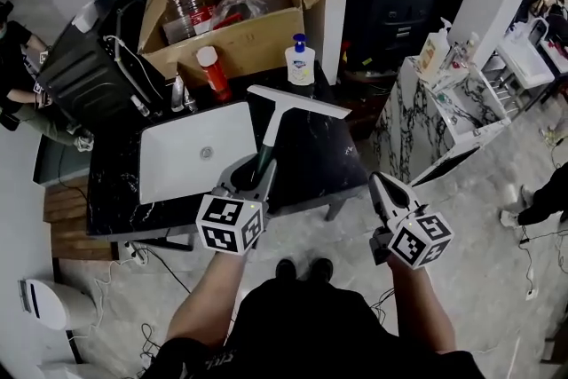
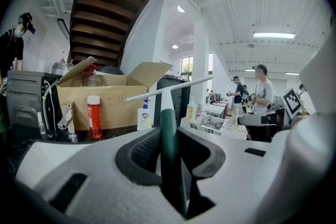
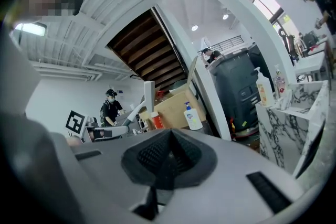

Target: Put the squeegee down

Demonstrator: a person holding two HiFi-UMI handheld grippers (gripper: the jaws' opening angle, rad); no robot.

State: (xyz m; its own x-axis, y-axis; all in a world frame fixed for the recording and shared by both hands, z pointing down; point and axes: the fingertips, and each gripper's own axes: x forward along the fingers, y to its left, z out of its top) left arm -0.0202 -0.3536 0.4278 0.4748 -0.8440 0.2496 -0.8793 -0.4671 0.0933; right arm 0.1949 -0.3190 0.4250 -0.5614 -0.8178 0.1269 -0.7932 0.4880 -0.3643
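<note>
The squeegee (image 1: 269,138) has a dark green handle and a long white blade. It hangs tilted above the black counter (image 1: 311,164), just right of the white sink (image 1: 160,164), blade end away from me. My left gripper (image 1: 253,177) is shut on the handle; in the left gripper view the handle (image 2: 168,134) runs upright between the pads, with the blade crosswise above it. My right gripper (image 1: 380,187) hangs to the right of the counter, over the floor, shut with nothing in it; its pads (image 3: 184,155) meet.
Behind the sink stand a faucet (image 1: 180,93), a red spray can (image 1: 213,74), a pump soap bottle (image 1: 300,62) and an open cardboard box (image 1: 240,31). A black appliance (image 1: 89,75) sits at the left. A marble stand (image 1: 426,120) with bottles is at the right.
</note>
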